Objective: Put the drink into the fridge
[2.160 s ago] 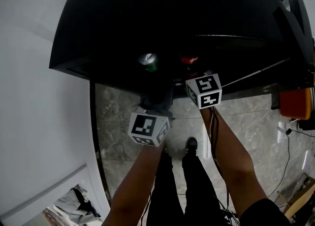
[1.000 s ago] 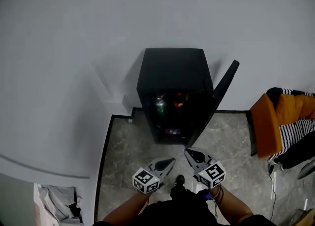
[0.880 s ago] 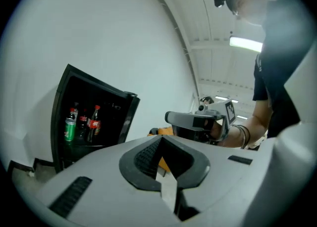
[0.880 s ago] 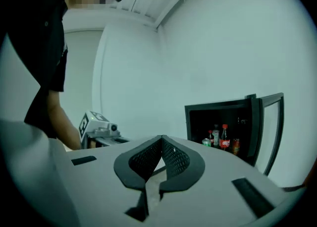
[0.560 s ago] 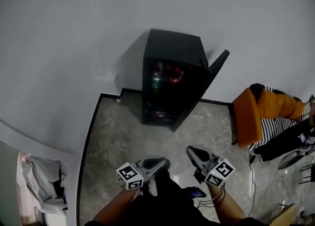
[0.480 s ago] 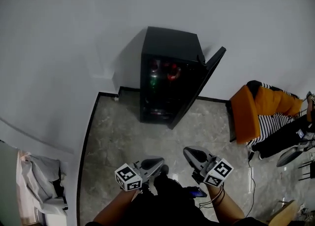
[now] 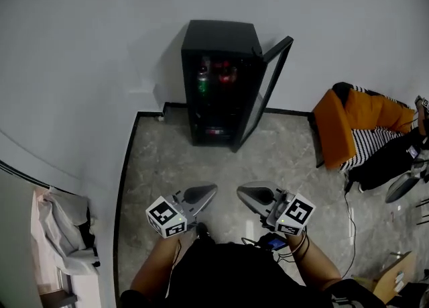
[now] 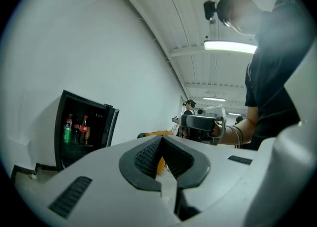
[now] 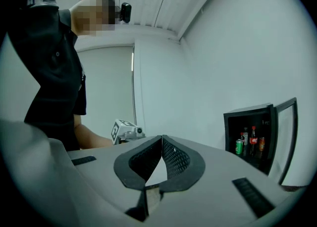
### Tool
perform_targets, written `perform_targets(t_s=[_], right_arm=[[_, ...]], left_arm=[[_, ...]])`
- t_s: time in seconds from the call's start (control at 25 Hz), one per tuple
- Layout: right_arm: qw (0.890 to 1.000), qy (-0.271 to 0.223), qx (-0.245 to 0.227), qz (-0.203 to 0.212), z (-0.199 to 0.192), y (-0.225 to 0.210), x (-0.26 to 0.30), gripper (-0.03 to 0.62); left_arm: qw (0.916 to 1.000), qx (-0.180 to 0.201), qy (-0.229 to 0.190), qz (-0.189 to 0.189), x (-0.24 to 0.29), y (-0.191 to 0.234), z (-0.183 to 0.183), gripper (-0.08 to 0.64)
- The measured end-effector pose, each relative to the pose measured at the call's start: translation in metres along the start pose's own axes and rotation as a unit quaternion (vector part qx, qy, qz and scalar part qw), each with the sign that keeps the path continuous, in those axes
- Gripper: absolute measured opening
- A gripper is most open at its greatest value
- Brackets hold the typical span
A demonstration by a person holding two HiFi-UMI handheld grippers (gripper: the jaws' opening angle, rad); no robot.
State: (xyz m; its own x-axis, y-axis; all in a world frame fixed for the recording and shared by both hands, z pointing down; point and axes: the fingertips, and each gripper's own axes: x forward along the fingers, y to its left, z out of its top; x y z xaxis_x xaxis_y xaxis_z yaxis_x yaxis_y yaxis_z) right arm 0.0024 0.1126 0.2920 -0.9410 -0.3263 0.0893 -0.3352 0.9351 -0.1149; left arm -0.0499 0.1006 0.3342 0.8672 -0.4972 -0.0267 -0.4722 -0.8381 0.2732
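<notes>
A small black fridge (image 7: 221, 85) stands against the wall with its door (image 7: 269, 92) swung open to the right. On its upper shelf I see a green can (image 7: 202, 84) and red-labelled bottles (image 7: 224, 72). Both grippers hang close to the person's body, far from the fridge. The left gripper (image 7: 206, 189) and right gripper (image 7: 242, 191) are shut with nothing between the jaws. The left gripper view shows its tips (image 8: 161, 139) meeting, with the fridge (image 8: 81, 127) to the left. In the right gripper view the tips (image 9: 162, 139) meet too, with the fridge (image 9: 250, 132) and green can (image 9: 239, 147) at right.
Grey stone tiles (image 7: 281, 159) lie between me and the fridge. An orange and striped heap of cloth (image 7: 365, 132) sits at the right, with a cable (image 7: 352, 219) and a cardboard box (image 7: 395, 280) nearby. A bundle of cloth (image 7: 64, 233) lies at the left.
The person has stepped back from the fridge, which was close up with both grippers at its shelf. Both grippers now hang low near the body, empty.
</notes>
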Motion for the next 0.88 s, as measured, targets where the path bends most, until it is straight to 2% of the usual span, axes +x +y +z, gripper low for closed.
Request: perform_targets(t_s=[0.12,0.24,0.44,0.56,0.68,0.76,0.88], right_arm=[[1.000,0.004,0.011,0.003,-0.009,0.015,-0.036,0.023],[0.999,0.014,0.028,-0.009,-0.030,0.029,-0.072,0.023],[0.999,-0.006,0.049,-0.006,-0.049,0.057,-0.091,0.023],[0.999,-0.024,0.024,0.011,-0.032,0.069,-0.086,0.023],[0.999,-0.029,-0.002,0.030,-0.021,0.074,-0.087,0.023],[0.999,-0.028,-0.004,0.028,-0.021,0.073,-0.100,0.023],[0.999,-0.031,0.003,0.016,-0.021,0.070,-0.120,0.023]], left_arm=[[0.9999,-0.015,0.004,-0.001,0.010,-0.031,-0.007,0.011],[0.9998,-0.003,0.018,0.003,0.023,-0.072,-0.015,0.011],[0.9993,0.000,0.036,-0.001,0.016,-0.127,-0.039,0.011],[0.9989,0.011,0.046,-0.003,0.008,-0.142,-0.043,0.012],[0.9983,0.017,0.052,0.017,0.003,-0.146,-0.043,0.012],[0.9976,0.009,0.061,0.030,0.004,-0.150,-0.051,0.012],[0.9972,0.003,0.070,0.025,0.007,-0.162,-0.059,0.012]])
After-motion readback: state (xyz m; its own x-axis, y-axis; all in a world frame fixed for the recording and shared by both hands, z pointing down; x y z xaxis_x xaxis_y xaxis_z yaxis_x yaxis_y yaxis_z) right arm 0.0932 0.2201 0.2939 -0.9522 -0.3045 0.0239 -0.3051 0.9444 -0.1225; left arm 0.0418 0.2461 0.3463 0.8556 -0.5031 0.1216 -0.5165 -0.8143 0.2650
